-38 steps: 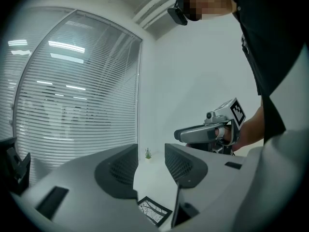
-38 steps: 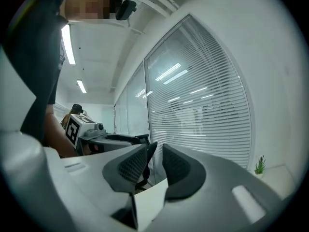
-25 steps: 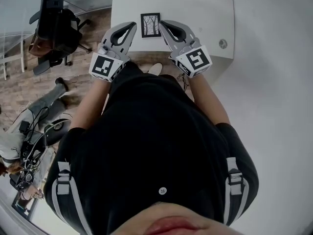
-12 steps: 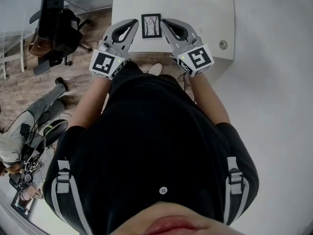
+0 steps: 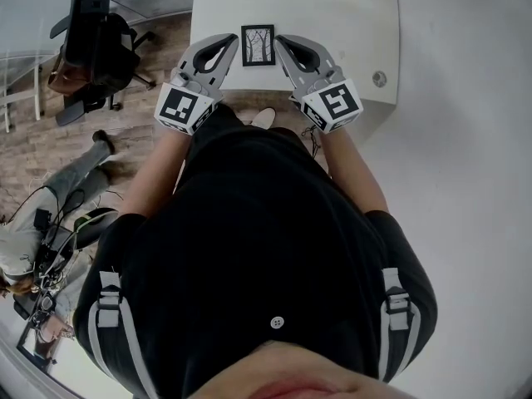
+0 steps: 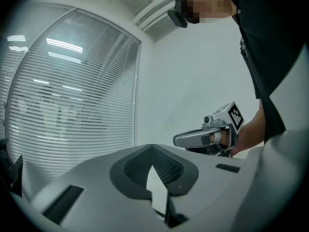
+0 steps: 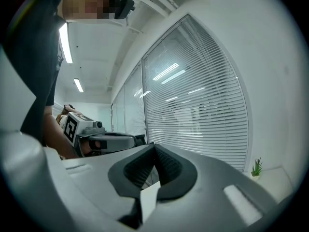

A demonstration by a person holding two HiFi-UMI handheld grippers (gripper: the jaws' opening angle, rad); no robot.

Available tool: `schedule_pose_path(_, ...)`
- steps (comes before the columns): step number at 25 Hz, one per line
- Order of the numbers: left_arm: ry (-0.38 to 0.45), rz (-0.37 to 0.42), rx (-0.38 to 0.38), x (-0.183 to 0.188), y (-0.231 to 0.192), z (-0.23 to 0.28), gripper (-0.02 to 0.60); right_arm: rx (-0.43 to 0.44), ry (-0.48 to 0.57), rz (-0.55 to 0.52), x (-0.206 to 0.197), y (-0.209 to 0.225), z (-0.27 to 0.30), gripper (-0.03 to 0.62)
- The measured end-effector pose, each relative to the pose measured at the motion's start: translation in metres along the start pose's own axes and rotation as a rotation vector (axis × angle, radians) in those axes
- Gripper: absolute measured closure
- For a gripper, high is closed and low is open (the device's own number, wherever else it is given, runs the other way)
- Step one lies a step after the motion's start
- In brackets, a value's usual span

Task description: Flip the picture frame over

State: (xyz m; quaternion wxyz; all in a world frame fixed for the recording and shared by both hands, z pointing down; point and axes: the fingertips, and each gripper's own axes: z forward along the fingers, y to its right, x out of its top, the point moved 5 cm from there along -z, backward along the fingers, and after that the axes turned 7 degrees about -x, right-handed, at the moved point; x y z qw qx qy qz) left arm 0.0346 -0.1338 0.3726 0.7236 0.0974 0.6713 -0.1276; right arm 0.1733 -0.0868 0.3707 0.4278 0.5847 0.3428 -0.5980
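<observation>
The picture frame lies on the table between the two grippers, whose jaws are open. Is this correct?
No: the jaws of the left gripper and right gripper are shut, as both gripper views show. The picture frame does lie on the table between them.

The right gripper (image 7: pixel 154 148) is seen with its dark ribbed fingers (image 7: pixel 171 170) pressed together and nothing caught between them. Below them a white sliver (image 7: pixel 149 201) is glimpsed, possibly the desk edge. At the left, the left gripper (image 7: pixel 135 140) is held out by a forearm (image 7: pixel 55 139). Blinds (image 7: pixel 203 105) are spread across the window behind, and a small plant (image 7: pixel 256 167) is set at the right.
</observation>
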Motion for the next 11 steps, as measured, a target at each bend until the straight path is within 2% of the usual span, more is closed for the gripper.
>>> schedule_pose_path(11,-0.010,0.000,0.003,-0.0030,-0.0003,-0.0016,0.574,0.000,-0.007,0.005,-0.0037,-0.0016,0.0009,0.585)
